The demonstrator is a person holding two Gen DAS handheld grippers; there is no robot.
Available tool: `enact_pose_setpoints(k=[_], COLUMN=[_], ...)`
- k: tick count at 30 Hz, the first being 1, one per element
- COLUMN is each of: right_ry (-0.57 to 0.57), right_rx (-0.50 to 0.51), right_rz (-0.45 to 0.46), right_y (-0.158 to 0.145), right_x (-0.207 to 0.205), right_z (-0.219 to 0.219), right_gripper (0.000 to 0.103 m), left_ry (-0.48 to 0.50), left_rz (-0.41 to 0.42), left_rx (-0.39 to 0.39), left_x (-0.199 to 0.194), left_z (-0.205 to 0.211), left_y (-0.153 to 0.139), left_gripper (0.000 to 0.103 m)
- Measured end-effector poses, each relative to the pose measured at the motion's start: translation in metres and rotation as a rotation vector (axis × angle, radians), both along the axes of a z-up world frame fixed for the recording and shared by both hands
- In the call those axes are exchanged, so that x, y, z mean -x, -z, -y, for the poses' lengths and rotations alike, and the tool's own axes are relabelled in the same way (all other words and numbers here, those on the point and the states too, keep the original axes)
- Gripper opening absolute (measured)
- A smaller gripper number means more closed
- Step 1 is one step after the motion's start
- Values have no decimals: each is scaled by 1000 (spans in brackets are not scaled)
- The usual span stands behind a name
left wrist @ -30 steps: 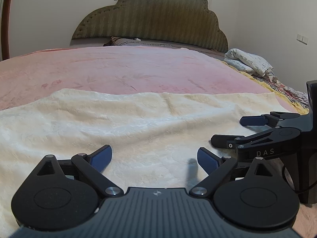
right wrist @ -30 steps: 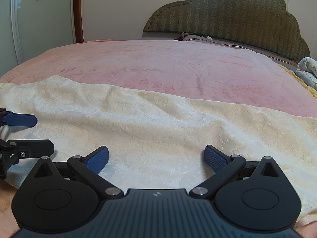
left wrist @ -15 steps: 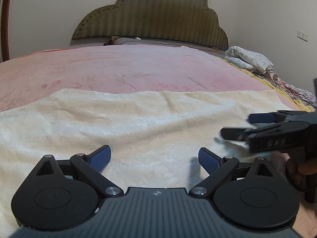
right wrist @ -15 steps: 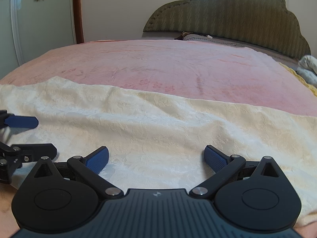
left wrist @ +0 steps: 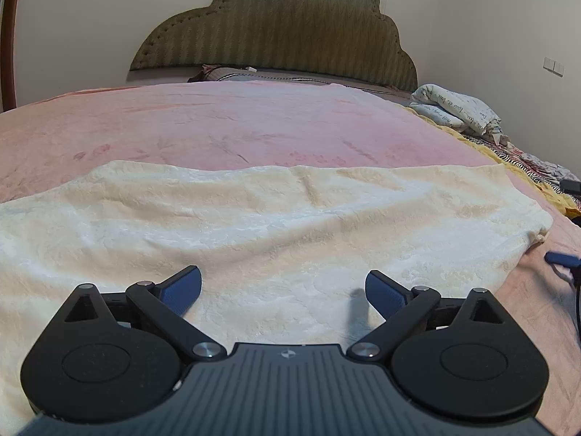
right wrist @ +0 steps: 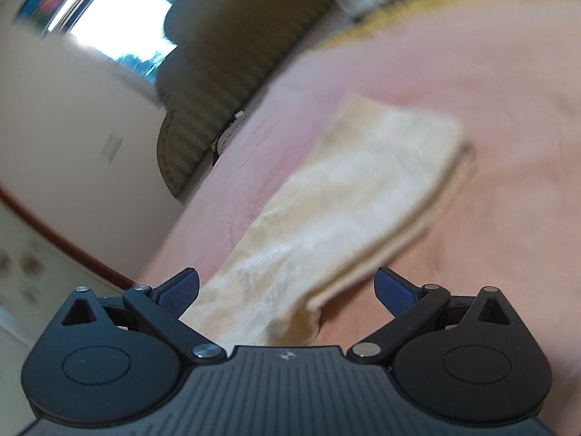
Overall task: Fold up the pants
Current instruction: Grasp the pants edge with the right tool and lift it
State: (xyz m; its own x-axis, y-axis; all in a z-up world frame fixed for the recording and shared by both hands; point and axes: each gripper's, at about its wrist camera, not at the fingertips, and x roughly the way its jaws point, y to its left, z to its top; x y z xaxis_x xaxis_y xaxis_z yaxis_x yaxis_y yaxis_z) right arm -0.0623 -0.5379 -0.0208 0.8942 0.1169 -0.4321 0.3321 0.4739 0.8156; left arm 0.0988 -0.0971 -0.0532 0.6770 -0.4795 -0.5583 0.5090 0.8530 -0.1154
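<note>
- My right gripper (right wrist: 287, 292) has swung off. A second ago it sat low and level beside my left, facing the headboard; now its view is rolled hard over and smeared with motion blur.
- In the left wrist view only a blue tip of it (left wrist: 561, 258) shows, at the right edge, over bare blanket just past the garment's end. Half a second ago its whole linkage reached across that side.
- My left gripper (left wrist: 283, 292) has not shifted: same low pose, fingers spread wide, nothing between them, cloth beneath.
- Right fingers are also spread wide and empty; a rumpled end of cloth lies just below them. Touching or not, I cannot tell through the blur.
- Reading: no fold begun. The right looks to be repositioning toward an end of the garment for a grab.
- The pants (left wrist: 254, 225) lie flat as one long band across the near part of the bed, running side to side, their right end stopping short of the bed's right edge.
- Cloth: cream, plush, with an embossed floral relief; soft shallow ridges, one short crease near the far hem. Probably limp, will sag when lifted.
- Under it a pink blanket (left wrist: 236, 127), velvety, with faint pressed patterns.
- Far end: scalloped olive headboard (left wrist: 283, 36), ribbed, stud-trimmed.
- Far right corner: folded printed bedding (left wrist: 457, 110).
</note>
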Motion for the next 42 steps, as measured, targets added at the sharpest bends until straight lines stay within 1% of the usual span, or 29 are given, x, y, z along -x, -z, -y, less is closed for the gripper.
enact_pose_setpoints(k=[1,2,5,7,9,11,14,16,17,18,19,21,22,24,26,27,28,30,32,34,36,37,38,40,42], right_ry=[-9,-23,-51,-60,-5,63,123,136,146,172,194,189,183,160,138,120,97,22,-88,-191,-318,-370,-437,-543,-610], right_rx=[-84,-121,-25,4,39,64,63,58,60,55,28,-40,-27,75,185,257,345,550,796,1003,1209,1266,1300,1292,1315], right_rz=[8,11,6,42,50,43,37,36,25,2,-11,27,31,27,24,17,12,25,55,96,140,157,179,202,212], right_y=[12,21,17,18,20,24,29,30,32,36,42,52,51,37,20,10,-1,-25,-47,-56,-55,-51,-46,-37,-25], right_x=[0,-3,-18,-33,-47,-58,-75,-81,-83,-84,-83,-84,-85,-89,-94,-97,-101,-108,-111,-114,-114,-113,-111,-110,-107], right_z=[4,5,-2,-1,5,14,30,38,42,47,50,58,58,50,39,31,20,-12,-64,-114,-172,-192,-215,-242,-265], right_gripper=[103,103,103,103,103,101,97,73,42,22,18,16,16,16,15,15,15,15,15,15,15,15,15,15,15], left_ry=[0,1,4,5,6,7,7,7,7,5,-1,-16,-23,-31,-36,-42,-43,-31,-12,11,19,25,20,-8,-42], left_rz=[0,0,3,4,4,3,4,6,5,5,5,-12,-34,-103,-200,-251,-303,-387,-452,-498,-523,-531,-540,-568,-602], left_rx=[-2,-7,-23,-30,-33,-35,-40,-36,-27,-15,2,53,95,212,369,447,523,649,780,879,928,943,955,988,1009], left_x=[0,0,1,1,0,0,0,0,0,0,0,0,-2,-8,-18,-24,-30,-41,-48,-52,-53,-54,-55,-58,-63], left_z=[0,1,4,5,6,6,7,6,5,3,0,-6,-11,-23,-36,-42,-48,-56,-60,-61,-58,-56,-55,-54,-56], left_y=[0,0,0,1,1,1,1,1,1,0,0,-2,-4,-5,-5,-4,-3,-2,-1,-2,-3,-2,-1,6,14], left_gripper=[99,99,100,101,101,101,102,102,102,101,101,99,99,99,99,100,100,100,101,102,102,102,103,102,102])
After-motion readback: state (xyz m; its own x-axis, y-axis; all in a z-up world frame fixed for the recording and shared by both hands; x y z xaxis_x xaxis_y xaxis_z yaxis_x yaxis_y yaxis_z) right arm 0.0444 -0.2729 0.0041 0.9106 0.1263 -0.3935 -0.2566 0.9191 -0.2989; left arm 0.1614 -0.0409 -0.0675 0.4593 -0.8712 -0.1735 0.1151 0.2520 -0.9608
